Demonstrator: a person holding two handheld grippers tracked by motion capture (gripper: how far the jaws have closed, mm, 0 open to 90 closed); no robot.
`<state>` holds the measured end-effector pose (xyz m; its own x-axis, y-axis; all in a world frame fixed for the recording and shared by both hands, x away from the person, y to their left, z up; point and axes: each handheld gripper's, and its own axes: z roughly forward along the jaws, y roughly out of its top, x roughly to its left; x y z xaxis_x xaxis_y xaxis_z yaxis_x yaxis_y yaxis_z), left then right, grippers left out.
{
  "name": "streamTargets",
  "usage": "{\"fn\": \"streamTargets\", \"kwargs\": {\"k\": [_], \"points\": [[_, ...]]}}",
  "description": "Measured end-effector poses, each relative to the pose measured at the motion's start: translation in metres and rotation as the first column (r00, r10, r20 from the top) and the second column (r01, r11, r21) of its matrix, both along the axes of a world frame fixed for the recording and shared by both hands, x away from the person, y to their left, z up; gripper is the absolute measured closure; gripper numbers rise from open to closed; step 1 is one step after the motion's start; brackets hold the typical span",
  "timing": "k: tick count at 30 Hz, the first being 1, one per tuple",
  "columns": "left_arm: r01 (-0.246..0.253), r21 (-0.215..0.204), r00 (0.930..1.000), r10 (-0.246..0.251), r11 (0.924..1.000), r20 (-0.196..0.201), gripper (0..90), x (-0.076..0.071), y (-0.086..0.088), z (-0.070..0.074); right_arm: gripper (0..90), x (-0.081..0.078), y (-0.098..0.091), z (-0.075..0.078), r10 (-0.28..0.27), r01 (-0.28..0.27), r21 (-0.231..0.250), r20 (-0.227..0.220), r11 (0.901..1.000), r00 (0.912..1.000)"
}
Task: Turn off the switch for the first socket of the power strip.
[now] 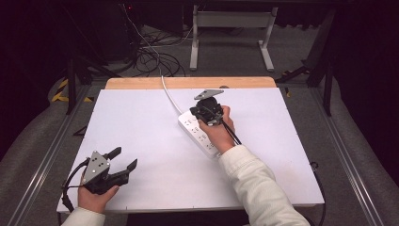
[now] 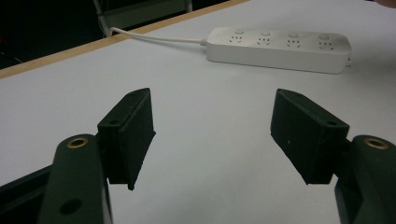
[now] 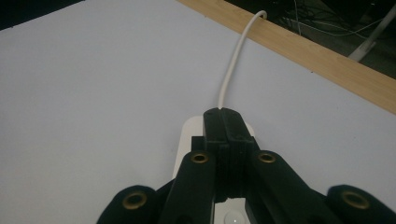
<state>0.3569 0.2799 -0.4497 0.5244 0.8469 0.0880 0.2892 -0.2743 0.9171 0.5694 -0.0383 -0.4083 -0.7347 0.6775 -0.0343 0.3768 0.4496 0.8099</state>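
Nearest the high camera, my left gripper [image 1: 124,159] rests in my left hand [image 1: 96,197] at the near left corner of the white table top [image 1: 141,136]; its jaws stand wide apart with nothing between them, as the left gripper view [image 2: 212,135] confirms. White power strip [image 1: 200,133] lies flat near the table's centre, set diagonally, well apart from the left gripper; the left gripper view shows its row of sockets [image 2: 279,48]. Its white cable [image 1: 170,96] runs from the far end over the wooden far edge [image 1: 188,83]. My right gripper [image 1: 202,113], held in my right hand [image 1: 217,132], hovers over the strip's far end. Seen along its own jaws, the right gripper [image 3: 224,122] has them pressed together, empty, above the strip's cable end [image 3: 187,140]; I cannot tell whether they touch it.
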Motion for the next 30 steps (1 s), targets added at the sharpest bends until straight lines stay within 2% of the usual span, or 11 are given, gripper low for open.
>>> {"fn": "streamTargets", "kwargs": {"k": [9,10,11,17,18,21,22,25,30], "points": [[-0.001,0.003,1.0000,0.001,1.0000,0.005,30.2,-0.001,0.000,0.001,90.0,-0.008,-0.009,0.011,0.026,-0.026,0.009,0.005,0.9996,0.9996],[-0.001,0.003,1.0000,0.001,1.0000,0.005,30.2,-0.001,0.000,0.001,87.0,-0.009,-0.010,0.012,0.033,-0.033,0.012,0.004,0.9994,0.9995],[-0.002,-0.002,1.0000,0.002,1.0000,0.003,30.2,-0.001,0.000,0.000,80.2,-0.009,-0.011,0.014,0.034,-0.034,0.012,0.003,0.9994,0.9994],[0.000,-0.001,1.0000,0.000,1.0000,0.004,30.2,-0.002,0.000,0.001,68.0,-0.018,-0.019,0.023,0.046,-0.046,0.032,0.006,0.9984,0.9989],[0.000,-0.001,1.0000,0.000,1.0000,0.003,30.2,-0.002,0.000,0.001,62.4,-0.022,-0.023,0.028,0.051,-0.051,0.038,0.009,0.9980,0.9987],[-0.001,0.000,1.0000,0.001,1.0000,0.003,30.2,-0.002,0.000,0.001,57.2,-0.026,-0.028,0.033,0.054,-0.054,0.053,0.009,0.9971,0.9985],[-0.001,0.001,1.0000,0.001,1.0000,0.003,30.2,-0.002,0.000,0.001,51.7,-0.030,-0.032,0.037,0.061,-0.061,0.063,0.009,0.9961,0.9981],[-0.002,0.003,1.0000,0.002,1.0000,0.005,30.2,-0.002,0.000,0.001,47.6,-0.034,-0.036,0.040,0.071,-0.072,0.066,0.008,0.9952,0.9974],[-0.001,0.009,1.0000,0.001,1.0000,0.007,30.2,-0.002,0.000,0.001,37.1,-0.049,-0.051,0.048,0.086,-0.088,0.067,0.033,0.9938,0.9957]]}}
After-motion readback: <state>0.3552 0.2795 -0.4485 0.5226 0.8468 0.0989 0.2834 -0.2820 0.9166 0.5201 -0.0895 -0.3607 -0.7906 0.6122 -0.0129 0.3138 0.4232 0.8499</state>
